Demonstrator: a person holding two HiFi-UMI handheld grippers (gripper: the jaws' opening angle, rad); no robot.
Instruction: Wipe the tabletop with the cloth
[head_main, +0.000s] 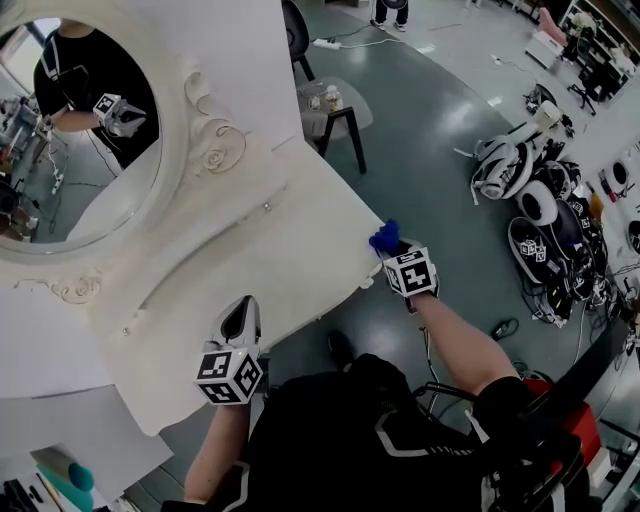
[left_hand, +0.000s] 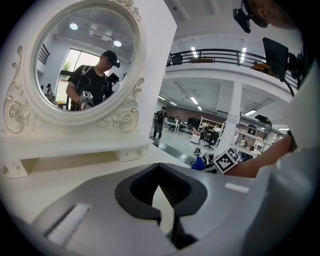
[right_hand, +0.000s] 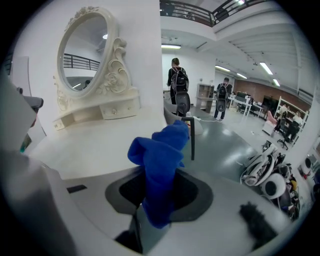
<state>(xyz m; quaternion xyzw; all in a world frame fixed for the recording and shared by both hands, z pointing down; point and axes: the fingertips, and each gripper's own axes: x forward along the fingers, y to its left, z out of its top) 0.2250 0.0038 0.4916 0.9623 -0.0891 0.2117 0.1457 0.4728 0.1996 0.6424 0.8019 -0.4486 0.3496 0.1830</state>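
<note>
The white tabletop (head_main: 250, 260) of a dressing table spreads below me, also seen in the left gripper view (left_hand: 75, 172) and the right gripper view (right_hand: 90, 145). My right gripper (head_main: 392, 252) hangs just past the table's right edge, shut on a bunched blue cloth (head_main: 384, 238). The cloth (right_hand: 159, 165) stands up from between that gripper's (right_hand: 150, 217) jaws, above the surface and not touching it. My left gripper (head_main: 240, 322) sits over the table's front edge; in its own view (left_hand: 167, 212) the jaws meet with nothing between them.
An oval mirror (head_main: 80, 130) in a carved white frame stands at the back left, with small drawers (right_hand: 107, 110) beneath it. A chair (head_main: 335, 110) stands beyond the table's far corner. Helmets and cables (head_main: 540, 200) litter the floor at right. People (right_hand: 177, 80) stand in the distance.
</note>
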